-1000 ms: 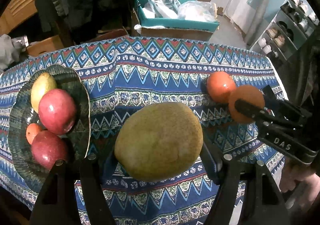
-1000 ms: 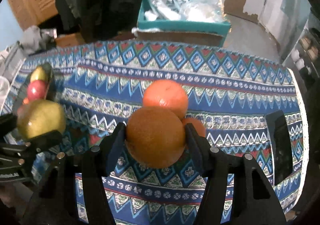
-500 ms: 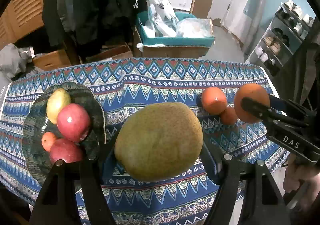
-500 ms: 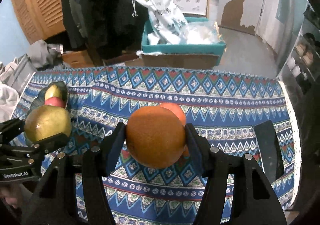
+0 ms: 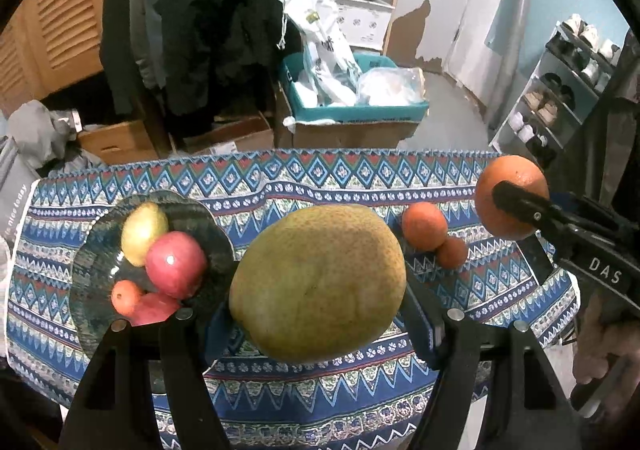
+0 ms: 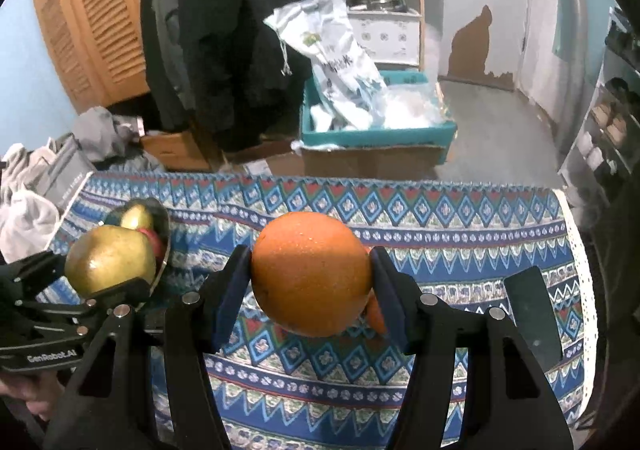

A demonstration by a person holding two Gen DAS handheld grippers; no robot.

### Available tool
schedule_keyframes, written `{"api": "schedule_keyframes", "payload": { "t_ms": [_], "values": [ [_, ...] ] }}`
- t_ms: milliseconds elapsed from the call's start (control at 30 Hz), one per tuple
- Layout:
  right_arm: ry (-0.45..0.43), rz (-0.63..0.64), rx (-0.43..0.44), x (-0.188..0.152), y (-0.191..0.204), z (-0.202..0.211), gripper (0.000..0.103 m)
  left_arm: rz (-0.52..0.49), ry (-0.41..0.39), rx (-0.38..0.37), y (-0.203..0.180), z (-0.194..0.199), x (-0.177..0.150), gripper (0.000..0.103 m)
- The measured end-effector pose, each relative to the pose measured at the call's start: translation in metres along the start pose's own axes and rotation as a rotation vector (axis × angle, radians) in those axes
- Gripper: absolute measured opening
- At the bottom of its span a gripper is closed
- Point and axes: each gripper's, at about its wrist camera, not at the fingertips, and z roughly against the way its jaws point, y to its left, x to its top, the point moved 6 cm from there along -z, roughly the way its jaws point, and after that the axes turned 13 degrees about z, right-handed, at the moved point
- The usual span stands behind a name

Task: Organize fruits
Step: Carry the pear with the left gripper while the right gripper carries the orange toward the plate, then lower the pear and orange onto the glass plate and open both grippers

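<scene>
The left gripper [image 5: 320, 286] clamps a big pear [image 5: 318, 282], held in the air above the tabletop [image 5: 360, 178]. The right gripper [image 6: 310, 278] clamps an orange [image 6: 310, 276], likewise lifted. The plate [image 5: 96, 250], at nine o'clock from the pear, is already crowded; setting a round fruit there could roll the apple [image 5: 176, 264] off.

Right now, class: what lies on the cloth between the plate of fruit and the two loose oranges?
Only bare patterned tablecloth. In the left wrist view, the held pear hides the nearer part between plate and oranges.
</scene>
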Motion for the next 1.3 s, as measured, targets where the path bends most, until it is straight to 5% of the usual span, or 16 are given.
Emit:
{"api": "schedule_keyframes", "payload": {
  "t_ms": [600,1300],
  "values": [
    [-0.092,0.048,0.077,0.049,0.052,0.013,0.060,0.080,-0.071,0.003,0.042,0.037,0.022,0.074],
    [-0.036,0.143,0.221,0.083,0.155,-0.036,0.060,0.295,-0.066,0.129,0.159,0.040,0.022,0.074]
  ]
}}
